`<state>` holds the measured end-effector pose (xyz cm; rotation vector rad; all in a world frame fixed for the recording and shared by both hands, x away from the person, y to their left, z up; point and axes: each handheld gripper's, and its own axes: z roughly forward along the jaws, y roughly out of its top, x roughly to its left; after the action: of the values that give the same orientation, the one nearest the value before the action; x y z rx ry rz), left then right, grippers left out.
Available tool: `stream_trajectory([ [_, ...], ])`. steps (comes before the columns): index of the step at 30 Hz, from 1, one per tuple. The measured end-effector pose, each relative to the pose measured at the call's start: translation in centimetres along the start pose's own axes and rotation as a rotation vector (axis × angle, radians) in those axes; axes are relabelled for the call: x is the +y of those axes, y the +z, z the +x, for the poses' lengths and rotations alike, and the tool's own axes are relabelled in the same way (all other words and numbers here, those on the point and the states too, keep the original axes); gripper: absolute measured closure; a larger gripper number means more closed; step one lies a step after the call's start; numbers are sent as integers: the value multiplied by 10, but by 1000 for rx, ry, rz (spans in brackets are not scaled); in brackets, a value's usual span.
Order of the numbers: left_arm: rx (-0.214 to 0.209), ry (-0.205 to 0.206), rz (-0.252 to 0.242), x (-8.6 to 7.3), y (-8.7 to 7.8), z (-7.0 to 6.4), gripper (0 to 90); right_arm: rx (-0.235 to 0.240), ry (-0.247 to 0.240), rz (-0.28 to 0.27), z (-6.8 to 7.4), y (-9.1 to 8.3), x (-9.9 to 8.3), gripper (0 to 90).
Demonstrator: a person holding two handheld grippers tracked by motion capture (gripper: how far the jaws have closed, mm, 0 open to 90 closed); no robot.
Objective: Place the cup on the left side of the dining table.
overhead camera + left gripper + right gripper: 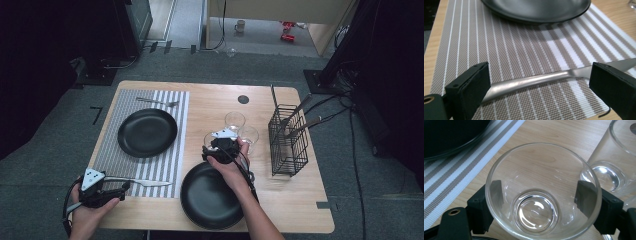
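Observation:
A steel table knife (145, 182) lies along the near edge of a striped placemat (112, 107). My left gripper (125, 186) is at its handle end. In the left gripper view the gripper (540, 68) stands open, its jaws wide apart over the mat with the knife (529, 82) lying across between them. At mid-table my right gripper (214, 142) is around a clear glass (209, 139). In the right gripper view the gripper (540, 192) has its pads (585, 197) against the walls of the glass (536, 210), which stands on the wood.
A black plate (147, 132) sits on the placemat, with a fork (157, 102) beyond it. A second black plate (210, 197) lies under my right hand. Two more glasses (234, 120) (248, 134) stand close to the held one. A wire basket (287, 140) with utensils stands at the right.

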<state>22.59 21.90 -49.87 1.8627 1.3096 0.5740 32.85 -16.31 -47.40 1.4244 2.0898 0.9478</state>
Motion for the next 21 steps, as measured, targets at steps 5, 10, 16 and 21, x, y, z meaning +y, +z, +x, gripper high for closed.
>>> stream_trajectory([
  [5, -31, 28, 3, 9, 4, -9, 36, 31, 10, -23, -3, -12, 4, 192],
  [10, -60, 60, 1, 20, 8, -21, 35, 53, 7, -37, -5, -24, 9, 192],
  [16, -91, 81, -12, 36, 16, -35, 35, 69, 2, -51, -5, -36, 14, 192],
  [21, -111, 98, -19, 48, 22, -45, 36, 83, -9, -55, -4, -42, 17, 192],
])
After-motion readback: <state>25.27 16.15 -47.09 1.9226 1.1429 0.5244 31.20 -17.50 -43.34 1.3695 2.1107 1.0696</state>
